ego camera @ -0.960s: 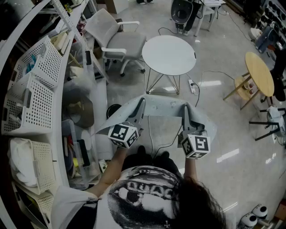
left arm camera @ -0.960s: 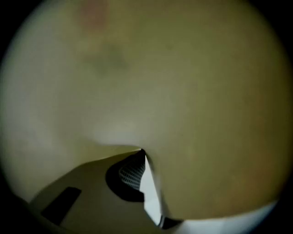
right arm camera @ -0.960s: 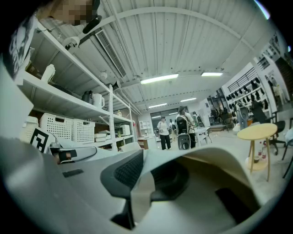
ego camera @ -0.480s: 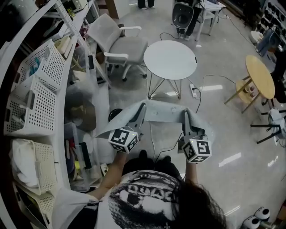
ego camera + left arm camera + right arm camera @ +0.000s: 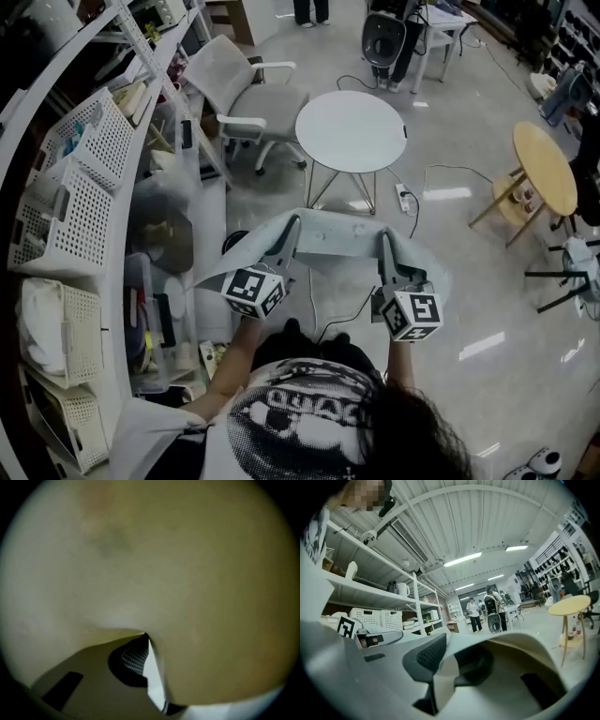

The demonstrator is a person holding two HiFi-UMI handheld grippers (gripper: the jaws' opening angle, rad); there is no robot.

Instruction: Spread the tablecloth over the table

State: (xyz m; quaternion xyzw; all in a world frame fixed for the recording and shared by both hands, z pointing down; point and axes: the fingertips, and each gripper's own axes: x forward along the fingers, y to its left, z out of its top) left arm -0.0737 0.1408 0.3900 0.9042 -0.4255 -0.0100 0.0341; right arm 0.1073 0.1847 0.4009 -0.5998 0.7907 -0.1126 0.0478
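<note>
Tablecloth (image 5: pixel 337 232) hangs tauter than before. I read left gripper (image 5: pixel 293 226) clamped on it, probably; right gripper (image 5: pixel 384 238) jaws opening, cloth between them.

Jaws of right gripper (image 5: pixel 451 663) opening, tablecloth (image 5: pixel 443 682) fold between them, white shelves (image 5: pixel 370 591) behind

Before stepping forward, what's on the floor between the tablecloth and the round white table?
Head view: only bare floor between tablecloth and table.

Head view dim, edges curved; glare on floor (image 5: pixel 445 194). Left gripper view smothered by blurred cloth (image 5: pixel 187 573). Right gripper view bright under ceiling lights (image 5: pixel 462 559).
</note>
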